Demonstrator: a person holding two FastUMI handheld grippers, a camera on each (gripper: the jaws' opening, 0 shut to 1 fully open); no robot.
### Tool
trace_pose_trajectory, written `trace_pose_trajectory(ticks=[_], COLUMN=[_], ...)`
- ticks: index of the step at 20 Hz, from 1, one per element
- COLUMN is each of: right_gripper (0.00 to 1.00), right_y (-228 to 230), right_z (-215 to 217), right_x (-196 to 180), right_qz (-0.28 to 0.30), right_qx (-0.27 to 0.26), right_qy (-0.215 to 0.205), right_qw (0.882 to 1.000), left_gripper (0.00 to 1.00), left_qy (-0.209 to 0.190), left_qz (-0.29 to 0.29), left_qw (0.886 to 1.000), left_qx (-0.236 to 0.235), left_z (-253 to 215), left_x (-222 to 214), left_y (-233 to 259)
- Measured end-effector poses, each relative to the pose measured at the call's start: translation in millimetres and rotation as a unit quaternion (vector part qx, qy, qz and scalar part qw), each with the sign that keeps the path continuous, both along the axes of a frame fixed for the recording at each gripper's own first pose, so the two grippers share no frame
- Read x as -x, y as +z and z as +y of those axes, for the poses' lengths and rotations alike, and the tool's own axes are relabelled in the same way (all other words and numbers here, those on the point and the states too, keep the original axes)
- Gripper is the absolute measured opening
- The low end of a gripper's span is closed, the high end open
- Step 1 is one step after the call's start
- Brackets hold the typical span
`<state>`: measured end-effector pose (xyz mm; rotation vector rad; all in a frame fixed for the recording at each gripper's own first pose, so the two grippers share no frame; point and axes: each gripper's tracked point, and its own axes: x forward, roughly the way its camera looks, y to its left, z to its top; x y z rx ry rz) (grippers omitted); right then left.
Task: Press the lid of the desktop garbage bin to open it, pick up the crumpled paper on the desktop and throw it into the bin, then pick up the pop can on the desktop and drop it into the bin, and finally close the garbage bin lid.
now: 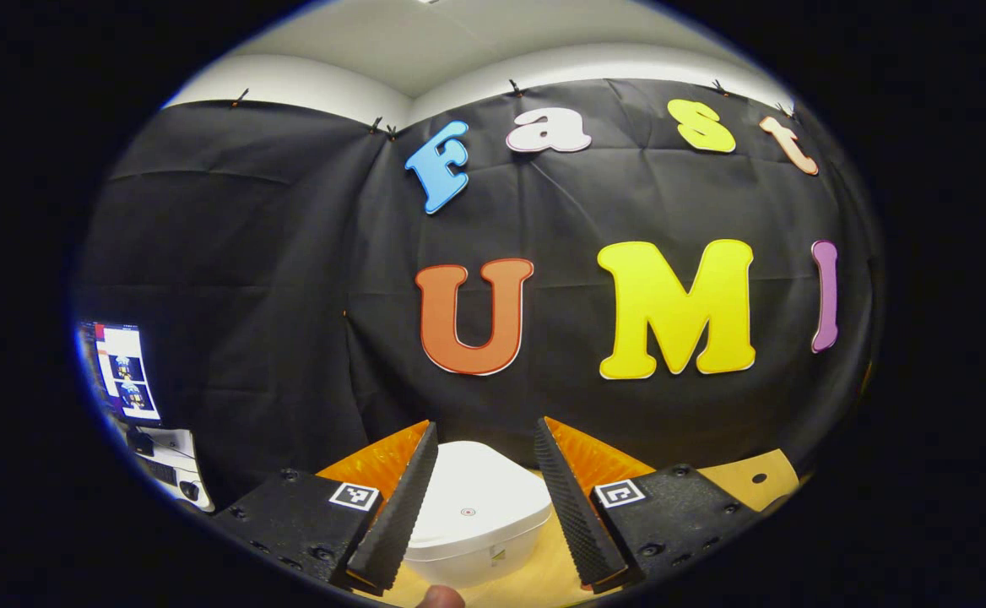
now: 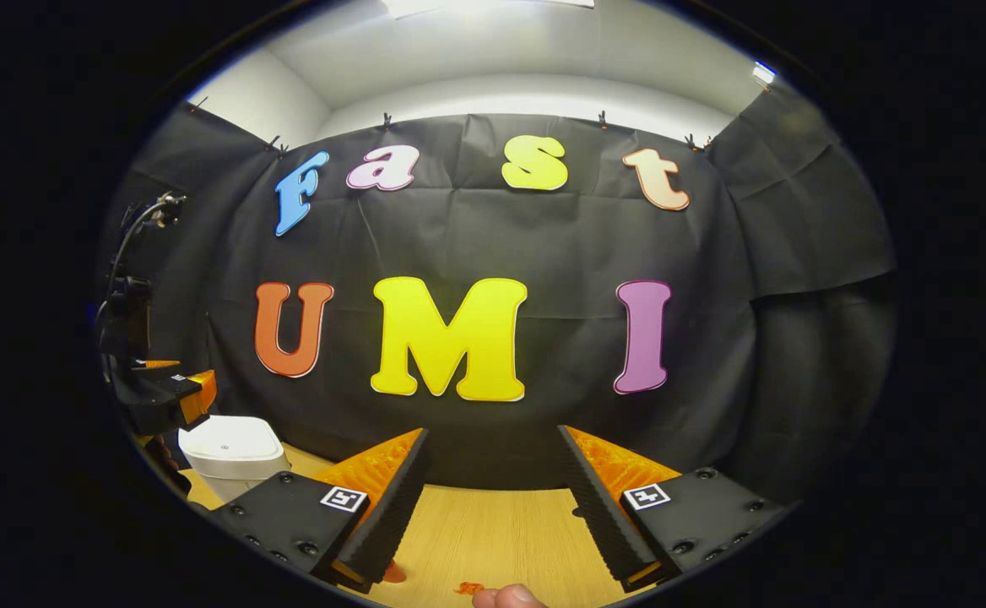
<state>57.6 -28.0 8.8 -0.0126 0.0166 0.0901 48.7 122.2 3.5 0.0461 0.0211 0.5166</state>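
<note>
Both tongs are gaping empty, the left tongs (image 1: 478, 498) hovering over the white garbage bin (image 1: 476, 515), needing a centred press on its closed lid.

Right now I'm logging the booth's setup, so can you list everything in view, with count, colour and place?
garbage bin: one, white, lid shut, on the desk between the left tool's fingers; also at far left in the right gripper view.
desk: one, light wood, under both tools.
screen: one, lit, far left of the left gripper view.
small scrap: one, orange, on the desk at the bottom edge.
left tool: one, open.
right tool: one, open above bare desk.
fingertip: one, bottom edge.
</note>
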Motion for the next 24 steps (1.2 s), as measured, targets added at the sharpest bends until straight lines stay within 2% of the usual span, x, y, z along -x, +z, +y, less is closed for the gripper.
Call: trace_pose_trajectory(ticks=[5,6,7,13,18,24], right_gripper=[0.94,0.94,0.94,0.94,0.94,0.92], right_y=[-1,-1,0,-5,-7,-8], right_z=[-4,-4,-6,-18,-19,-20], right_x=[0,0,1,0,2,3], right_qz=[0.001,0.002,0.001,0.004,0.007,0.009], right_qx=[0.003,0.004,0.004,0.014,0.022,0.033], right_qy=[-0.002,-0.003,-0.004,-0.017,-0.019,-0.019], right_qw=[1.0,1.0,1.0,1.0,1.0,0.999], left_gripper=[0.74,0.62,0.65,0.45,0.24,0.09], left_qy=[0.02,0.023,0.029,0.059,0.065,0.062], left_qz=[0.025,0.028,0.03,0.063,0.092,0.119], left_qw=[0.999,0.999,0.999,0.996,0.992,0.989], left_qx=[0.009,0.011,0.012,0.035,0.051,0.061], left_z=[10,10,14,32,39,42], left_x=[-10,-11,-12,-19,-29,-36], left_y=[-19,-21,-23,-55,-83,-113])
